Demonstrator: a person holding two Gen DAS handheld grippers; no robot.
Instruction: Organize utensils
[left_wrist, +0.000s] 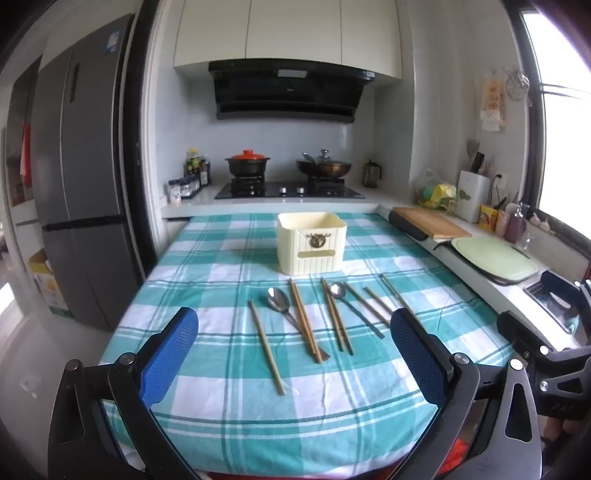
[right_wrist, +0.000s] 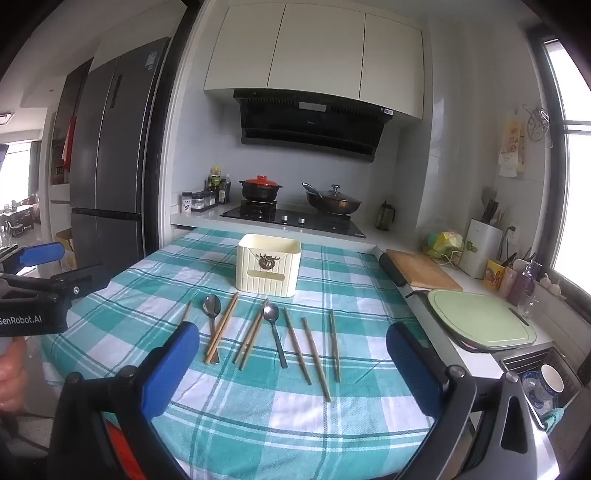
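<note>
A cream ribbed utensil box stands open-topped at the far middle of the checked tablecloth. In front of it lie several wooden chopsticks and two metal spoons, spread in a row. My left gripper is open and empty, held above the near edge of the table. My right gripper is open and empty too, above the near edge, to the right of the left one. The left gripper shows at the left edge of the right wrist view.
A stove with a red-lidded pot and a wok stands behind the table. A counter on the right carries a wooden board, a green board and a sink. A grey fridge stands left.
</note>
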